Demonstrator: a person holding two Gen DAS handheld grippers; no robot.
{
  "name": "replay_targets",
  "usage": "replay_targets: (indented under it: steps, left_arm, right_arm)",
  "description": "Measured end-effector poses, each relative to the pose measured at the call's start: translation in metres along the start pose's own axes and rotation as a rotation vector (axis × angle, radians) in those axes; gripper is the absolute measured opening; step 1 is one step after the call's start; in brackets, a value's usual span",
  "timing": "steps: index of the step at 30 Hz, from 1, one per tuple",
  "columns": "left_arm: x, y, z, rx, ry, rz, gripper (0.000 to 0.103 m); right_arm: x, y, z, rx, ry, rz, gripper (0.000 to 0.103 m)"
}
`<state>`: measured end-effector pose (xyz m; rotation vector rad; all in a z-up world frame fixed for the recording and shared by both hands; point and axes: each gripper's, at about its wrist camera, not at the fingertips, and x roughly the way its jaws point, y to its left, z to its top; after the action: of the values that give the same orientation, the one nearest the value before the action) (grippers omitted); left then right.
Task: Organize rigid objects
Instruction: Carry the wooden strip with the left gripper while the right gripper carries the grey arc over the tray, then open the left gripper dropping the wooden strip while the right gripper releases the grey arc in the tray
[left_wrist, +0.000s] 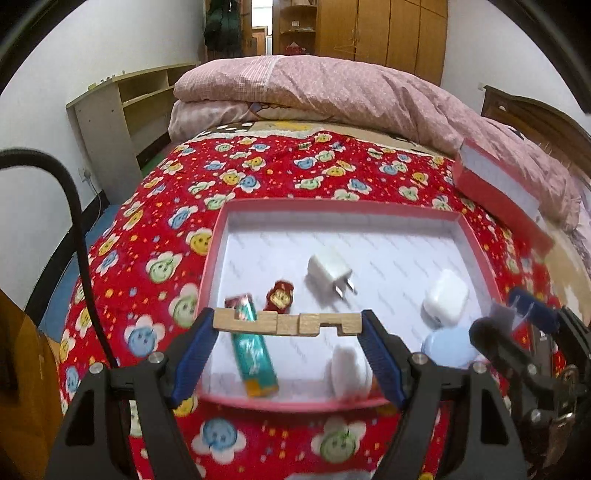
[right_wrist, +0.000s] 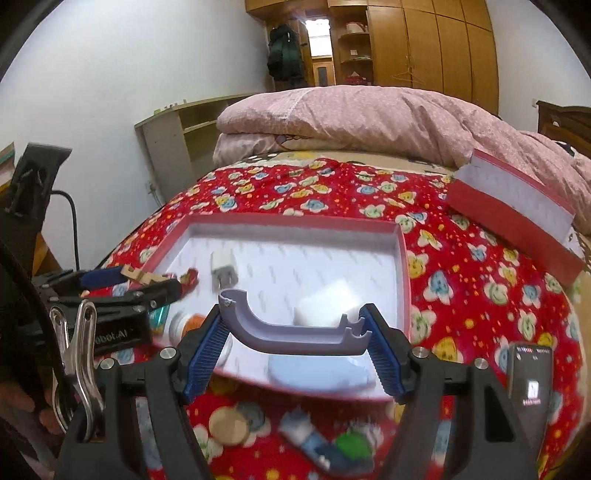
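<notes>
A shallow red box (left_wrist: 210, 266) with a white floor lies on the red patterned bedspread; it also shows in the right wrist view (right_wrist: 403, 266). My left gripper (left_wrist: 288, 326) is shut on a notched wooden piece (left_wrist: 288, 324) and holds it over the box's near half. My right gripper (right_wrist: 295, 332) is shut on a curved lilac plastic piece (right_wrist: 291, 334) above the box's near right part. In the box lie a white charger plug (left_wrist: 327, 271), a teal tube (left_wrist: 253, 349), a red figure (left_wrist: 279, 297), a white case (left_wrist: 445, 301), a pale blue disc (left_wrist: 448, 349) and a white round item (left_wrist: 345, 371).
The box lid (right_wrist: 513, 214) leans on a folded pink quilt (left_wrist: 332, 92) at the right. On the bedspread in front of the box lie a tan disc (right_wrist: 227, 424), a blue-white item (right_wrist: 314, 439) and a phone (right_wrist: 530, 380). A shelf and wardrobe stand behind.
</notes>
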<state>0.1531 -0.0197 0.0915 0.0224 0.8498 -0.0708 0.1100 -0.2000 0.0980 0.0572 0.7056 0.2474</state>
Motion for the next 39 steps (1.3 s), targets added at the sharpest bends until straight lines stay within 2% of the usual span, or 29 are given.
replay_targets:
  steps: [8,17,26,39]
  left_arm:
    - [0.025,-0.003,0.014,0.011,0.009,0.015,0.08]
    - [0.044,-0.008,0.017,0.012,0.021,0.014,0.08]
    - [0.054,-0.011,0.021,0.01,0.011,0.012,0.08]
    - [0.06,-0.01,0.021,0.002,0.02,-0.013,0.081]
  right_arm:
    - [0.031,-0.008,0.023,0.021,0.013,-0.014,0.073]
    - [0.07,-0.024,0.028,0.059,0.074,-0.033,0.073]
    - [0.085,-0.031,0.026,0.055,0.077,-0.048,0.074]
    - [0.09,-0.038,0.024,0.091,0.095,-0.021,0.074]
